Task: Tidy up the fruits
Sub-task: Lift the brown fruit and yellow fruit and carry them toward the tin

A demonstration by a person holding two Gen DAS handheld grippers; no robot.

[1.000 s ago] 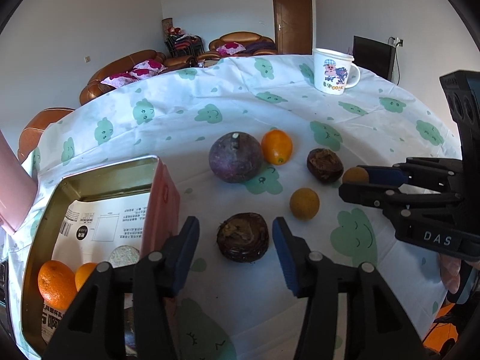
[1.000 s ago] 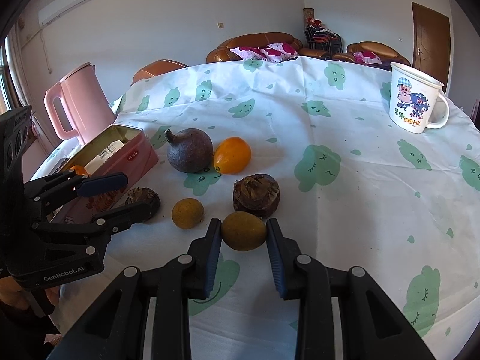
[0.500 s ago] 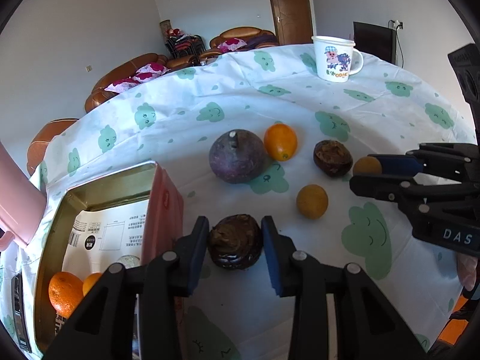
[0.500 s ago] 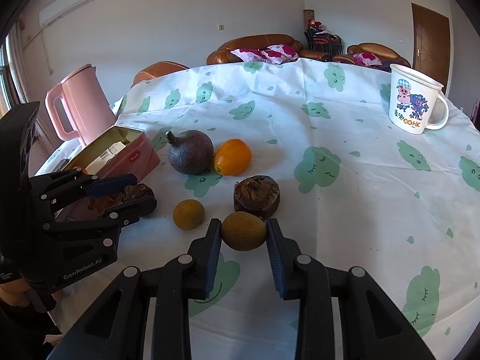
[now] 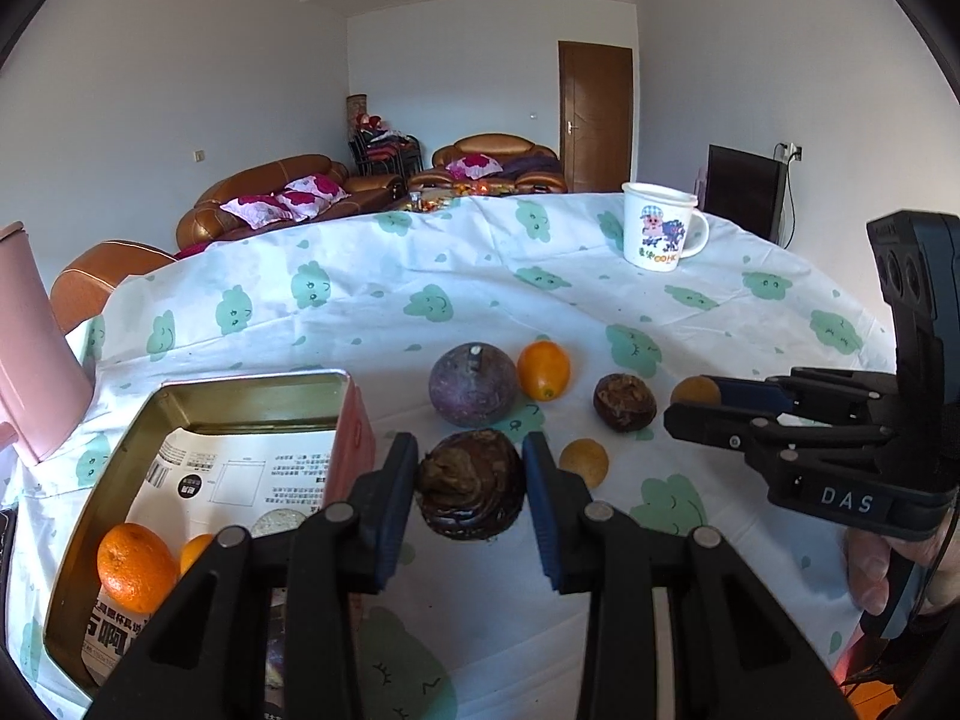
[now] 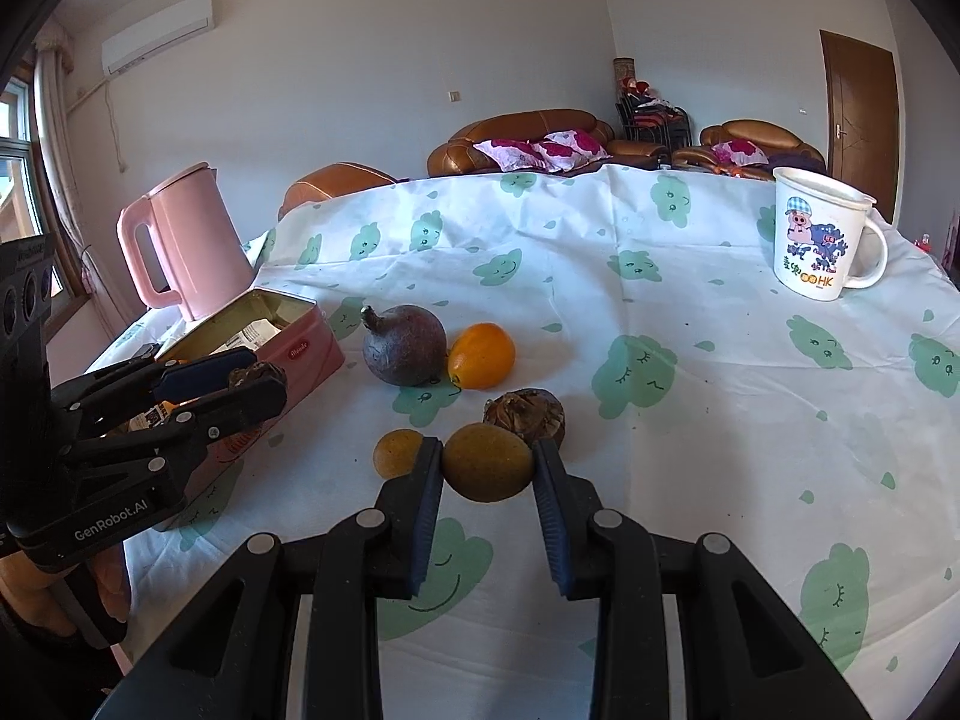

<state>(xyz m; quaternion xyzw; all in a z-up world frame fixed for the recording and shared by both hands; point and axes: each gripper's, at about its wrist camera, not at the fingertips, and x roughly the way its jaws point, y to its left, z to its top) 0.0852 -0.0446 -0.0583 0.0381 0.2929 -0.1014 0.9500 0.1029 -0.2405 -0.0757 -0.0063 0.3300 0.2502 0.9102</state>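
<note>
Fruit beside a tin [image 5: 252, 402] on the table [image 5: 750, 324].
Two oranges [image 5: 137, 567] lie in the tin; loose fruit [image 5: 543, 369] lies right of it, the mug [image 5: 657, 234] far behind.

Bright daylight, sharp focus, strong fisheye bending with dark corners

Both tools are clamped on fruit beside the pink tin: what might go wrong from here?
1. The wrinkled dark fruit in the left tool looks soft, so the pads may crush it.
2. The smooth round fruit in the right tool could squirt out.
3. The tin wall stands close beside the left tool, which could clip it on the way in.
</note>
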